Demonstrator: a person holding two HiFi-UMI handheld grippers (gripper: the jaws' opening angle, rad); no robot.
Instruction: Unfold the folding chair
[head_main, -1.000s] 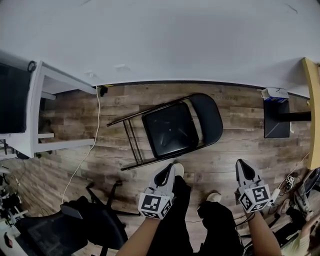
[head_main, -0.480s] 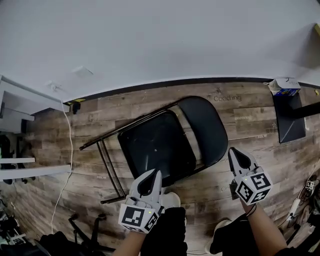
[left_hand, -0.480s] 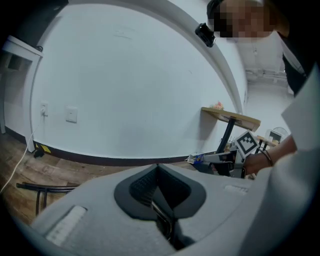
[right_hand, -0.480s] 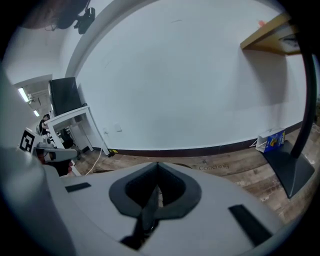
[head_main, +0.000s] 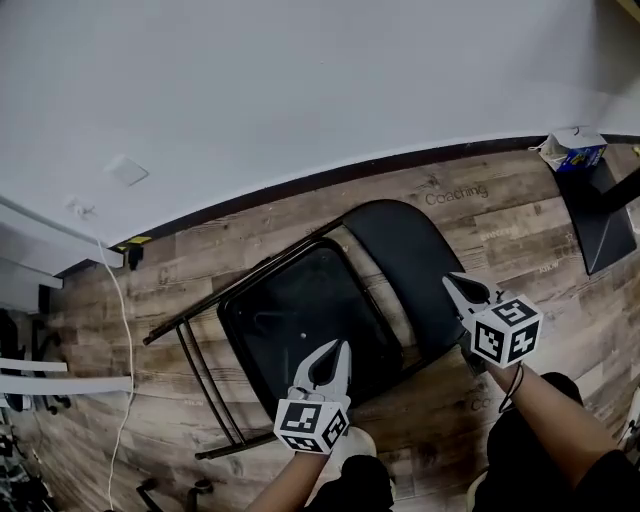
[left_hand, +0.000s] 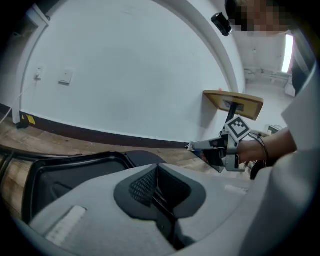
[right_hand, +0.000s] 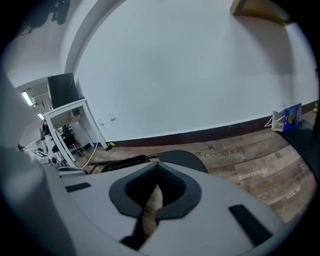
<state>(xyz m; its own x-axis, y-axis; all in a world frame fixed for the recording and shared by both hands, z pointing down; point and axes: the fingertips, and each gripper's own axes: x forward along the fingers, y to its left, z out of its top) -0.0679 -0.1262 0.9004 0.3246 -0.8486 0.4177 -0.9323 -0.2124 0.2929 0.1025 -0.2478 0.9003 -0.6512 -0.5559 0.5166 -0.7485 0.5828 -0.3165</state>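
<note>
Found black padded folding chair with dark metal tube frame (head_main: 325, 295) lying flat and folded on brown wood-plank floor (head_main: 500, 220), near dark baseboard (head_main: 300, 189) of white wall (head_main: 300, 90), backrest (head_main: 400, 250) toward right. Noted left claw (head_main: 338, 348) pressed together, empty, over near edge of seat pad (head_main: 280, 320); right claw (head_main: 452, 283) likewise together and empty, over right edge of backrest, contact with chair not discernible

The black folding chair (head_main: 290, 310) lies folded flat on the wood floor (head_main: 500, 220), close to the white wall (head_main: 300, 90). Its rounded backrest (head_main: 400, 250) points far right, its squarish seat (head_main: 300, 300) sits mid-frame, and its thin metal legs (head_main: 205, 385) stretch near left.
</note>
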